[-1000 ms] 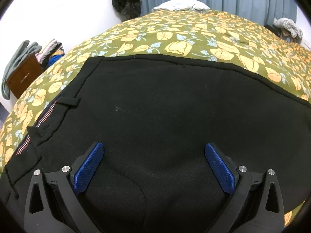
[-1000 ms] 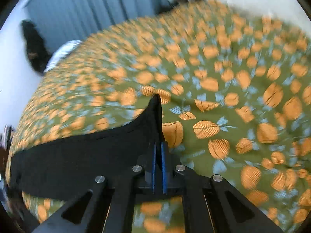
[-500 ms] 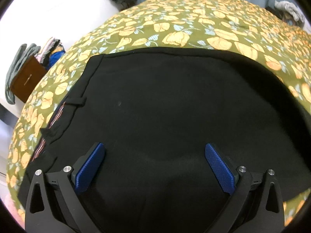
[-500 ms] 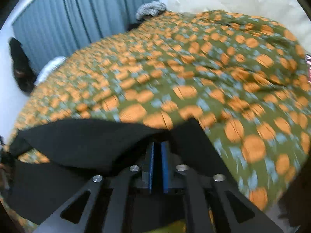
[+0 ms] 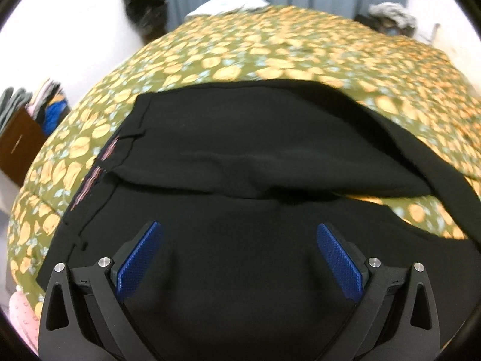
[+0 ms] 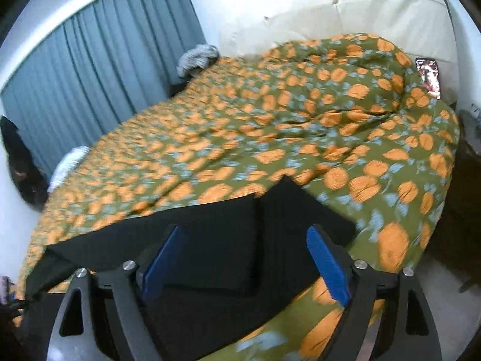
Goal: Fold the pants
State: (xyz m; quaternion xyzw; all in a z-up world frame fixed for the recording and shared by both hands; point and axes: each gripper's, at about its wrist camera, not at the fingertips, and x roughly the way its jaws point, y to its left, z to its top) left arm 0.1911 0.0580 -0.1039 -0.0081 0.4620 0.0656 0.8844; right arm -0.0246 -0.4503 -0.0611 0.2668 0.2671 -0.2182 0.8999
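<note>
Fingers [image 6: 326, 263] spread above black pants [image 6: 216, 240].

The left black plastic claw with blue ribbed pads [image 5: 239, 258] has its two fingers spread wide, nothing between them, both tips angled outward and pointing forward and slightly down. The right black claw with matching blue pads [image 6: 245, 258] is likewise spread wide with an empty gap, its fingers [image 6: 326, 266] pointing forward, motion-blurred.

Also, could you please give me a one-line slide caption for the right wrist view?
Right gripper open above the folded black pants on a floral bedspread.
</note>
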